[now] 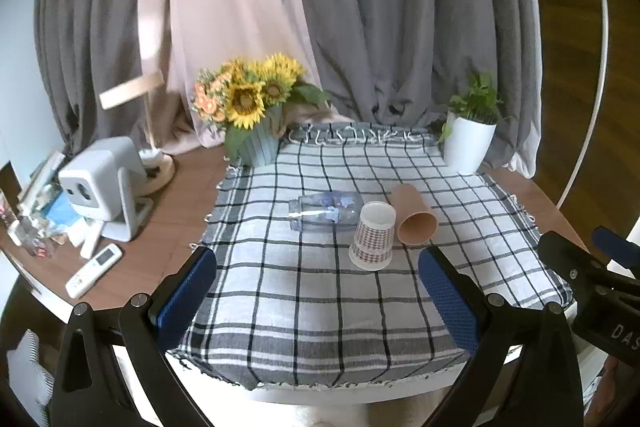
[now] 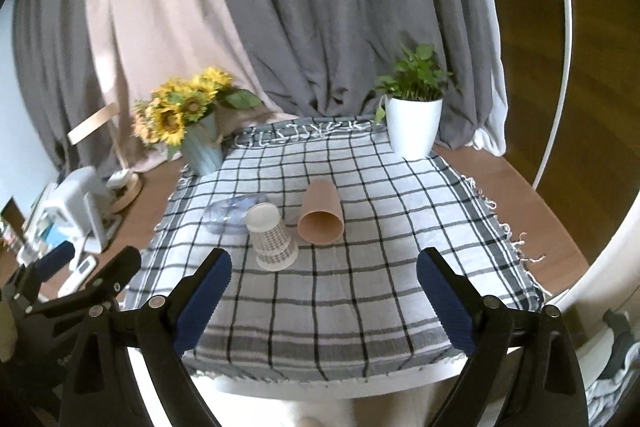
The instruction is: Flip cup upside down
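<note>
Soft, even daylight; faint shadows on the checked cloth (image 1: 320, 307). Glare streak on the plastic bottle (image 1: 324, 213). Strong fisheye bending, dark corners from 1 through 11 o'clock. Slight overall softness.

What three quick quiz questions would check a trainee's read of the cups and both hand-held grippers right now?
1. True or false: the checked paper cup stands rim-down on the plaid cloth.
2. How does the tan cup lie? A) upright B) on its side C) stacked
3. Fill in: the left hand-held gripper and right hand-held gripper are both ____, holding nothing.

Key: 1 true; 2 B, mouth toward the cameras; 3 open. The clear plastic bottle also lies on its side.
</note>
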The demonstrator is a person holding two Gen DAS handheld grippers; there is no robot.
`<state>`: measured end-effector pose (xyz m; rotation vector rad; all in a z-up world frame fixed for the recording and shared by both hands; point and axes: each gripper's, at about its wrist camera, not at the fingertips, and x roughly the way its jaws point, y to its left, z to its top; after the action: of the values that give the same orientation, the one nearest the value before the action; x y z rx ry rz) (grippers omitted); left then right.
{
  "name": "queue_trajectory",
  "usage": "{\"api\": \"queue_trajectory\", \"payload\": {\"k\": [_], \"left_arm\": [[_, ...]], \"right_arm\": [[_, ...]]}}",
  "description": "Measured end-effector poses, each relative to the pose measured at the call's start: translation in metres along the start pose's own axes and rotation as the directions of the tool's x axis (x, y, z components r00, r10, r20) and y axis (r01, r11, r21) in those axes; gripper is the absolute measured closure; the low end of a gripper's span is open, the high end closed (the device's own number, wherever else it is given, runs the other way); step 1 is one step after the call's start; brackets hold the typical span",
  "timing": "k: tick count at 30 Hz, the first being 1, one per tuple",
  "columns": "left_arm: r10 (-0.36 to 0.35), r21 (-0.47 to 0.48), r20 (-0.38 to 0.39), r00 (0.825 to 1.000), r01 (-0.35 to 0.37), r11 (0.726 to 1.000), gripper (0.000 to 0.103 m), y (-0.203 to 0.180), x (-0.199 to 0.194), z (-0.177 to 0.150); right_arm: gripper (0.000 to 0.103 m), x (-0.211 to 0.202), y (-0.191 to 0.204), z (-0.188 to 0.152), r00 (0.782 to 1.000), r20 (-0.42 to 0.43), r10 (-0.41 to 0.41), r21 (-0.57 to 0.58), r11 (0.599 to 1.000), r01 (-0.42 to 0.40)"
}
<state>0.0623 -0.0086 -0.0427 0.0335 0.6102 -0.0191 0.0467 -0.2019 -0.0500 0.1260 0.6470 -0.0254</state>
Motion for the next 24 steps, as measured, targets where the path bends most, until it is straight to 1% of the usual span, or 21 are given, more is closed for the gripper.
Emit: {"api": "queue_trajectory", "payload": {"k": [9, 12, 16, 24], "left_arm": [[0.037, -0.012, 0.059, 0.998, -0.036, 0.999, 0.0, -0.003, -0.049, -0.016], [0.043, -0.022, 0.07, 0.997, -0.042, 0.999, 0.0, -0.002, -0.059, -0.018], [0.066, -0.012, 0.094, 0.993, -0.065, 0.998, 0.0, -0.005, -0.07, -0.021], [0.081, -0.007, 0.129, 0.988, -0.081, 0.997, 0.0, -0.01, -0.084, -0.024]], "right_arm": [[0.009, -0.046, -0.01, -0.016, 0.998, 0.054, 0.028, -0.006, 1.0, -0.028], [0.009, -0.058, -0.01, -0.019, 0.997, 0.07, 0.032, -0.016, 0.999, -0.031], [0.009, -0.07, -0.01, -0.023, 0.995, 0.091, 0.034, -0.029, 0.999, -0.032], [0.009, -0.08, -0.012, -0.027, 0.994, 0.103, 0.038, -0.036, 0.999, -0.034]]}}
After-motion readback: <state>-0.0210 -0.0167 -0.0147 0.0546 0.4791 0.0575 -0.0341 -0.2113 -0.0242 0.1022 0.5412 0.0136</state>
